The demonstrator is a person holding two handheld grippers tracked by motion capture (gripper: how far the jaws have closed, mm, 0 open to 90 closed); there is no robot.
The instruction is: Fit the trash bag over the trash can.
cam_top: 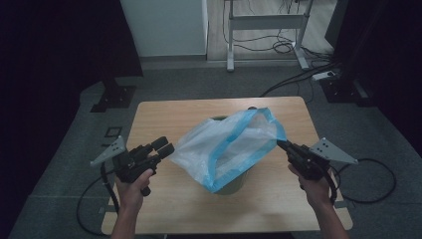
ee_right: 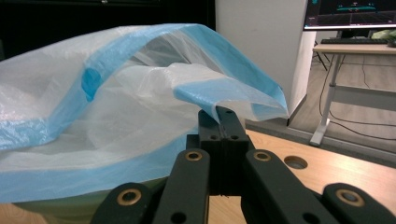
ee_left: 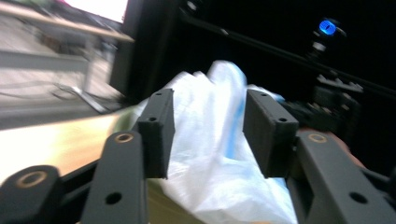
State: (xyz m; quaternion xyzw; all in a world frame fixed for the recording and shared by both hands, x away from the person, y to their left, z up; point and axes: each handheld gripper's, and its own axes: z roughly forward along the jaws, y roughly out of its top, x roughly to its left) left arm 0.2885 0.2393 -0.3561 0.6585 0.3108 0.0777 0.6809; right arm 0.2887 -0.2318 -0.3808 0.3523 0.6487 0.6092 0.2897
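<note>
A clear, blue-rimmed bag (cam_top: 226, 147) is half draped over a green bin (cam_top: 234, 184) mid-table (cam_top: 164, 112). The right gripper (cam_top: 284, 145) pinches its blue rim, jaws closed; the left gripper (cam_top: 166, 146) gapes wide, the bag between its jaws ungripped. Fitting the rim over the bin apparently remains.

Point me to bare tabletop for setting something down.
Free: the far strip of the table beyond the bag, and the near strip between the forearms. Crowded: the middle, where the bag over the bin spans between both tools.
</note>
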